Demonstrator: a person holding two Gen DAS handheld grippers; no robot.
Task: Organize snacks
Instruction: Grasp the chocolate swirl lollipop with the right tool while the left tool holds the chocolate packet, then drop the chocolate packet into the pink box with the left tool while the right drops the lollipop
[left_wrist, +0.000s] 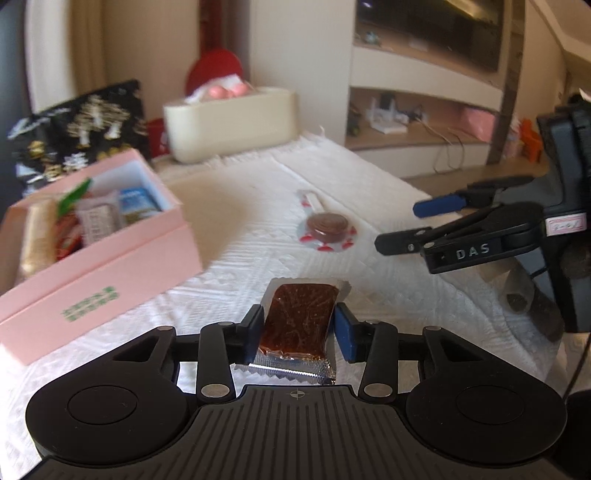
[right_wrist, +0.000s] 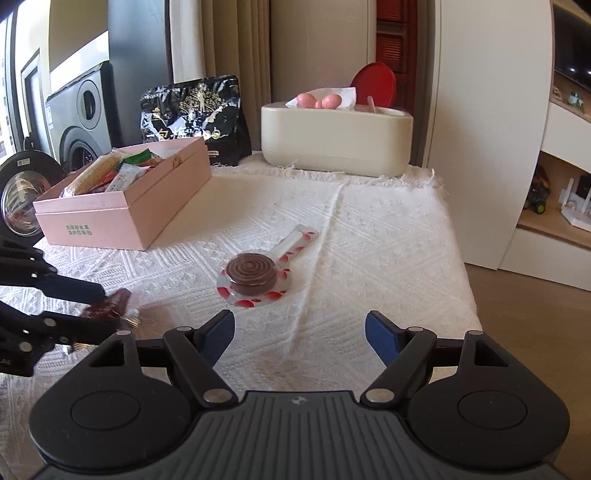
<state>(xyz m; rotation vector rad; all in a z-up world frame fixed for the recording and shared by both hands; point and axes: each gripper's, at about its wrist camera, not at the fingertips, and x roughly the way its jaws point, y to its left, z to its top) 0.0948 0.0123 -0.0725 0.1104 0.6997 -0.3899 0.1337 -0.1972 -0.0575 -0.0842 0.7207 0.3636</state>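
Two snacks are left outside your pink cardboard box (right_wrist: 122, 206), which sits at the far left of the white woven cloth (right_wrist: 369, 240) on the desk and already holds several packets. Chocolate spiral lollipop in its red-dotted clear wrapper (right_wrist: 253, 278) lies mid-cloth, ahead of your right gripper (right_wrist: 300, 332); those fingers stand wide, nothing between them. Your left gripper (left_wrist: 300, 332) has the dark brown bar in a clear foil-edged packet (left_wrist: 299, 321) between its fingers, narrowed around it; the pads look pressed on. Judged step: bar pickup. Next: carry it leftward over the box rim, release inside.
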